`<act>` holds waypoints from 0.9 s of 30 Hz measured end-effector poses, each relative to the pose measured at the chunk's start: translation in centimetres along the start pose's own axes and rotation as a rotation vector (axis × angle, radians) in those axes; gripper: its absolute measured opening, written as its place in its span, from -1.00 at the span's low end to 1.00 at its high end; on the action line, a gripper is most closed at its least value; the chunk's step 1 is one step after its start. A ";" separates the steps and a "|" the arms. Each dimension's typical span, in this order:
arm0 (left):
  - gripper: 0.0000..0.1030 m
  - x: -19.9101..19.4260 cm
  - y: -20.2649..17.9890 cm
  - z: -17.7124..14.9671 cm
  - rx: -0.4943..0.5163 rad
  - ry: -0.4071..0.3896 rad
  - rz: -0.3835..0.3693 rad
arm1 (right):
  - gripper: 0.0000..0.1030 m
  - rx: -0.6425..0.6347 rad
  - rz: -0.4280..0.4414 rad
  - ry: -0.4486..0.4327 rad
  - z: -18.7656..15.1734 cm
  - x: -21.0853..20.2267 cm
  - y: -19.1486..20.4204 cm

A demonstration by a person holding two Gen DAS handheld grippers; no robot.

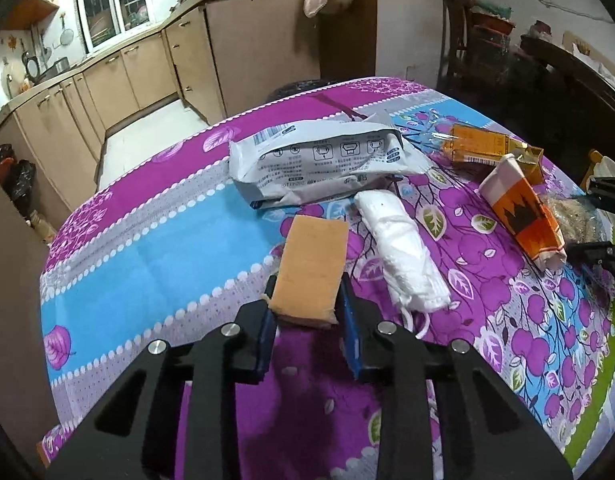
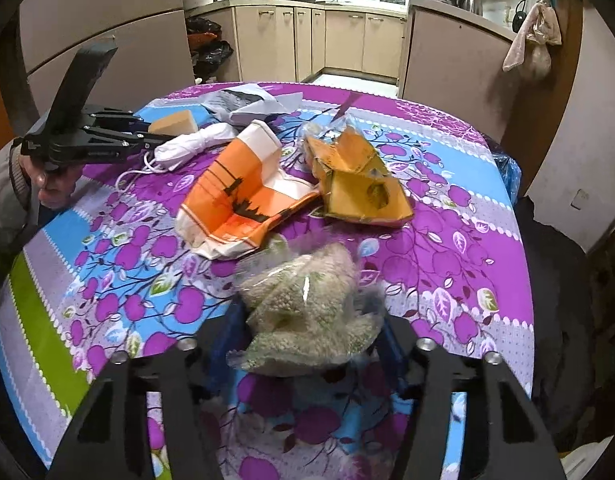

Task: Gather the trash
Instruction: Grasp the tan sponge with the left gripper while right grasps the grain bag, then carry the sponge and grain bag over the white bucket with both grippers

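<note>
Your clear bag of grains (image 2: 307, 312) hides the right gripper's pads; its edges blur. The right gripper (image 1: 603, 224) is cut off at the picture's edge.
</note>
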State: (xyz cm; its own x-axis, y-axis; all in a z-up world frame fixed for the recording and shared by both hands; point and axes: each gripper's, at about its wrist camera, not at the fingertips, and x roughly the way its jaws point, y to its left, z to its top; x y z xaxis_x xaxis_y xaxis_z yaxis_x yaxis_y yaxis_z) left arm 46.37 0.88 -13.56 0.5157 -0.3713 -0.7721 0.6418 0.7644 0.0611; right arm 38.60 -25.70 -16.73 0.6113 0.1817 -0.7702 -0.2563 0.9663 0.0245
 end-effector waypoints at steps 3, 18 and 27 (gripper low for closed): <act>-0.48 -1.1 -0.1 -0.7 -0.039 -0.007 0.045 | 0.04 0.032 0.005 -0.010 -0.6 -0.5 0.3; -0.48 -9.7 -4.7 -7.6 -0.330 0.023 0.321 | 0.00 0.301 -0.035 0.009 -5.4 -4.8 3.8; -0.49 -12.4 -10.9 -8.9 -0.291 -0.015 0.415 | 0.00 0.326 -0.007 0.017 -7.1 -7.4 7.8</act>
State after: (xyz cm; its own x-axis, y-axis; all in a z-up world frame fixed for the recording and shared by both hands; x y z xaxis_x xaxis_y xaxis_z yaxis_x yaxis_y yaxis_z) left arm 27.96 1.87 -10.27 0.7033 -0.0115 -0.7108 0.1979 0.9635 0.1803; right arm 26.73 -20.77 -15.39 0.5988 0.1743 -0.7817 0.0029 0.9755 0.2198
